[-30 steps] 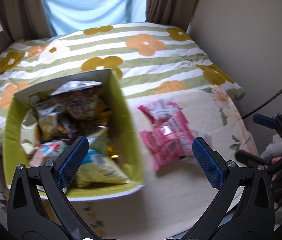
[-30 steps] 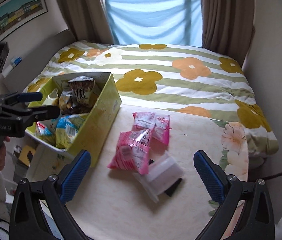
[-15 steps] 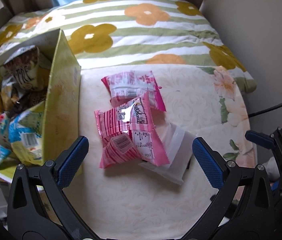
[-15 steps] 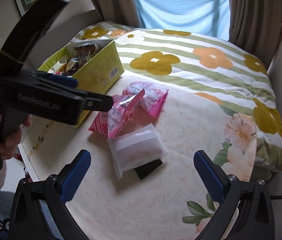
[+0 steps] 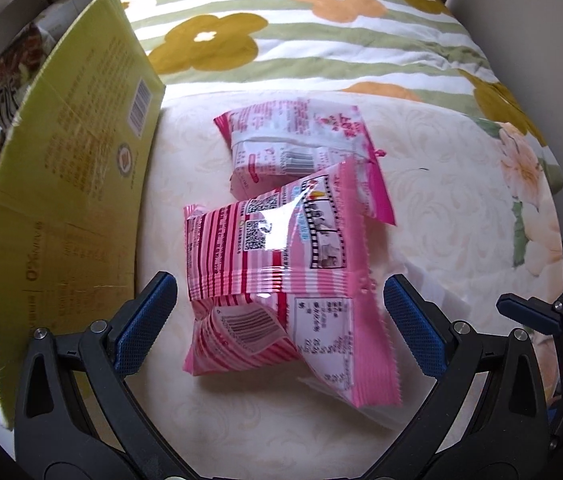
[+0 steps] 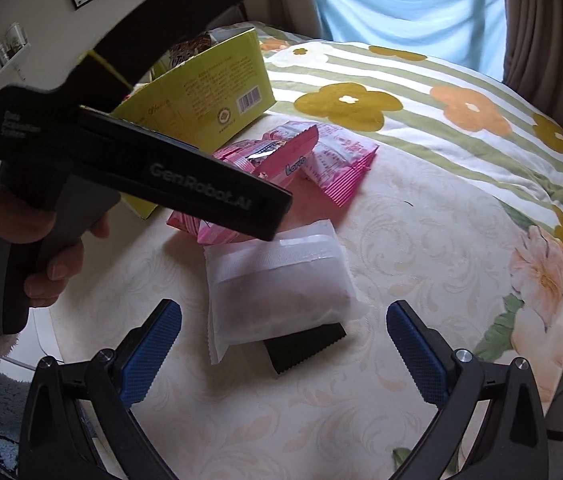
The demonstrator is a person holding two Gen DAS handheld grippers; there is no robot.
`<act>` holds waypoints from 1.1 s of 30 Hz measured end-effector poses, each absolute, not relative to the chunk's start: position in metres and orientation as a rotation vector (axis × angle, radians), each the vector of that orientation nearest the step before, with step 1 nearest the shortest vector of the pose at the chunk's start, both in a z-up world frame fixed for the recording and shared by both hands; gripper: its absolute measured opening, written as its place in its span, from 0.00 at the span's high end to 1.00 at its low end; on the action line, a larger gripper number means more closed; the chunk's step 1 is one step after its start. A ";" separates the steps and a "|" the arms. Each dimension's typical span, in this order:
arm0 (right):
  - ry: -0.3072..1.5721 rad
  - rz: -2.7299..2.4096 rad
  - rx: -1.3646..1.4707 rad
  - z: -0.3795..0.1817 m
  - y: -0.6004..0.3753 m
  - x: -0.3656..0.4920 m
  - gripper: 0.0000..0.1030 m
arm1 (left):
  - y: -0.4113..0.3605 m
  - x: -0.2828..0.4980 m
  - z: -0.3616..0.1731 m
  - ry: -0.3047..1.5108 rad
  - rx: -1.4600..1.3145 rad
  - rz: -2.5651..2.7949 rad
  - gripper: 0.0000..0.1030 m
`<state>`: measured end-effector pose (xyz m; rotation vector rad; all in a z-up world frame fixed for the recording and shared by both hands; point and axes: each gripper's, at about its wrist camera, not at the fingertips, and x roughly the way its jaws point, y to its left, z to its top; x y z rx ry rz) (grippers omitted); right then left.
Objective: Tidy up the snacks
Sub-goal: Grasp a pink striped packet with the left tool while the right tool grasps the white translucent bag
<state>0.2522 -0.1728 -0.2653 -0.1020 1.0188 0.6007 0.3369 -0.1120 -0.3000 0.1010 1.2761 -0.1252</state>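
left hand-held gripper [image 5: 279, 322]: jaws apart over near pink snack packet [image 5: 265, 264] | right hand-held gripper [image 6: 283, 344]: jaws apart | risk: glossy overlapped packets slide or lift together

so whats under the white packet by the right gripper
A black wrapper with a zigzag edge sticks out from under the white packet, lying flat on the cream cloth. Only that corner shows; the rest of it is covered.

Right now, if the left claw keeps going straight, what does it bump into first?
Probably the striped pink snack packet. The open left claw points straight at it, fingers on either side, though exact depth is hard to judge.
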 end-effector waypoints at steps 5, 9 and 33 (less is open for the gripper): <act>1.014 0.644 -0.152 -0.277 -0.162 0.257 0.00 | -0.105 0.342 -0.313 1.301 0.079 -0.113 0.15; 1.006 0.645 -0.179 -0.283 -0.158 0.261 0.00 | -0.102 0.342 -0.314 1.282 0.091 -0.095 0.24; 1.018 0.675 -0.245 -0.299 -0.153 0.274 0.30 | -0.107 0.329 -0.294 1.234 0.136 -0.112 0.31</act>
